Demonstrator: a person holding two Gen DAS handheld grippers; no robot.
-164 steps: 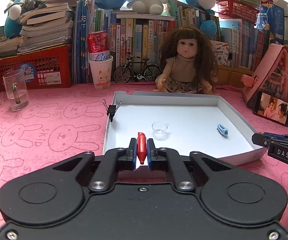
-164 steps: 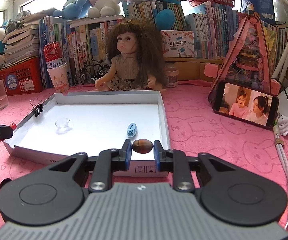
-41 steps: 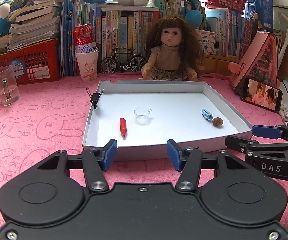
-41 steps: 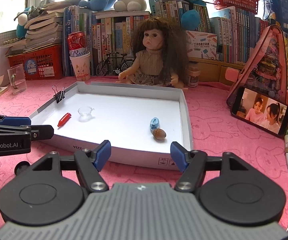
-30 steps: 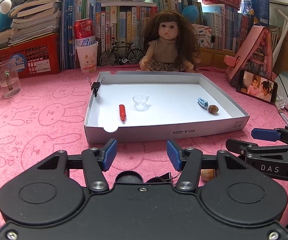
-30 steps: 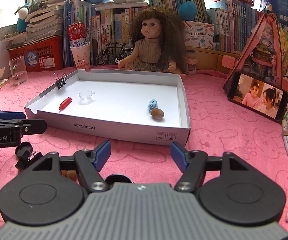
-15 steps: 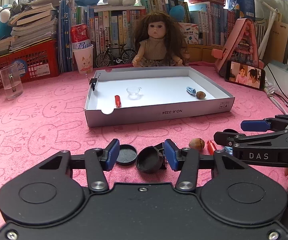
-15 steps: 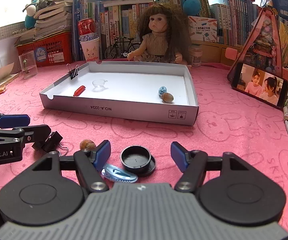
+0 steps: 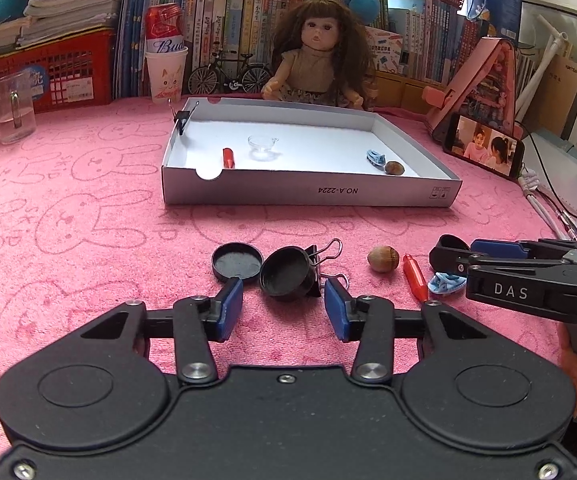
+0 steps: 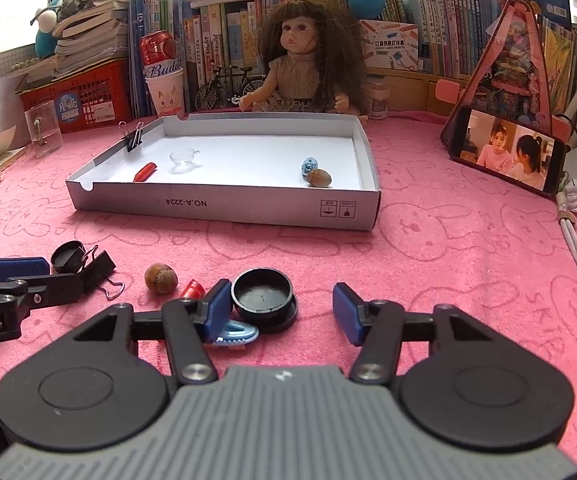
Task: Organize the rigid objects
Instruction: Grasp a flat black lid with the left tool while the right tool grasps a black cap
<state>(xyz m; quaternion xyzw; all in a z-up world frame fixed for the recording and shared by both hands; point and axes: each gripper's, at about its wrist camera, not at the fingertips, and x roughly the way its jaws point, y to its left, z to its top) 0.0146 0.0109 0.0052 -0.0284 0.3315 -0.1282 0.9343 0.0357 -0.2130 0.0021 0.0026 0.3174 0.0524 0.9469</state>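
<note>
Clearly both grippers are lining up pickups from the loose pile in front of the white box lid (image 9: 308,192). Closing but still unclamped, the left gripper (image 9: 283,309) brackets a black cap (image 9: 286,278) leaning on a binder clip (image 9: 324,258). Likewise closing, the right gripper (image 10: 281,308) straddles another black cap (image 10: 263,294) without pinching it. Behind them, bare pink cloth leaves an unobstructed run to the lid's low front wall.

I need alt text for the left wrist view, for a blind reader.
The left gripper, jaws closing, reaches a black cap on the pink cloth; nothing is gripped yet. Behind lies a white tray holding small items.
</note>
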